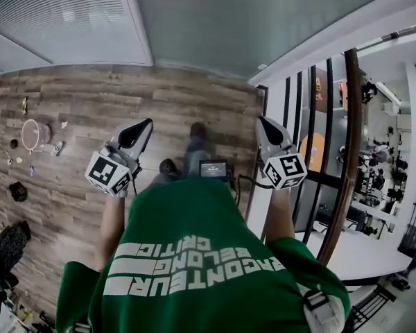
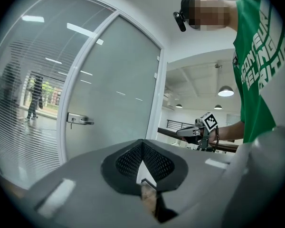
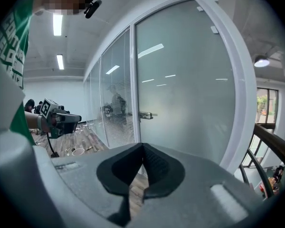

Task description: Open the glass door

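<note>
I read wood-plank floor [image 1: 76, 137] left and ahead, small clutter [image 1: 35, 134] on it far left. Slatted blinds [image 1: 62, 12] far left. Black railing [image 1: 311, 116] with wooden handrail [image 1: 351, 151] right. Ceiling strip lights [image 3: 57, 25] lit. Pendant lamp [image 2: 225, 91] lit.

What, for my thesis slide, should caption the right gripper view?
Right gripper, fingers shut and empty, faces the frosted glass door and its metal handle.

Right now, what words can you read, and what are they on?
"CRITIC": shirt, white print, upside down in the head view.
"BELONG": shirt, next line.
"...CONTEUR": shirt, first letters unclear.
Screen: too small to read.
</note>
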The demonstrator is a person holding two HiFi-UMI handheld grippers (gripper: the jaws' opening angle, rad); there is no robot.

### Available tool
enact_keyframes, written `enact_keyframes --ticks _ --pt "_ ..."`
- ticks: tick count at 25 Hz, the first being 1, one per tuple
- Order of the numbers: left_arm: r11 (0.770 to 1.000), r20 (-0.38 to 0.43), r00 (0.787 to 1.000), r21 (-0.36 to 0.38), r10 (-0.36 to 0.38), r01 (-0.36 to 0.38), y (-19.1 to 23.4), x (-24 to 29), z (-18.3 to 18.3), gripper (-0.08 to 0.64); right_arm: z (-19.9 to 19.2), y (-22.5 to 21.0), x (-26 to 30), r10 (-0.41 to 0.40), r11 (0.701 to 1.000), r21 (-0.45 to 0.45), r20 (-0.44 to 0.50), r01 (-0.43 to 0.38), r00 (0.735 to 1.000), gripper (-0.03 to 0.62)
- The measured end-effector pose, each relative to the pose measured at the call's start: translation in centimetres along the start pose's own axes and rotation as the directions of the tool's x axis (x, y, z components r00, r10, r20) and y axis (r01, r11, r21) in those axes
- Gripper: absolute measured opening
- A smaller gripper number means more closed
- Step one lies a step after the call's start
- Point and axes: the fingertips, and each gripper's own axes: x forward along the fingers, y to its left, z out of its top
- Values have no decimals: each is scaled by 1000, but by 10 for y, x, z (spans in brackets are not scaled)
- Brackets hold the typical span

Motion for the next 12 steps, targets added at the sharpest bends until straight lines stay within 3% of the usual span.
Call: enact_keyframes --ticks 12 --pt "984 23 984 0 176 -176 62 92 29 17 52 -84 137 193 977 -91 13 -191 981 -6"
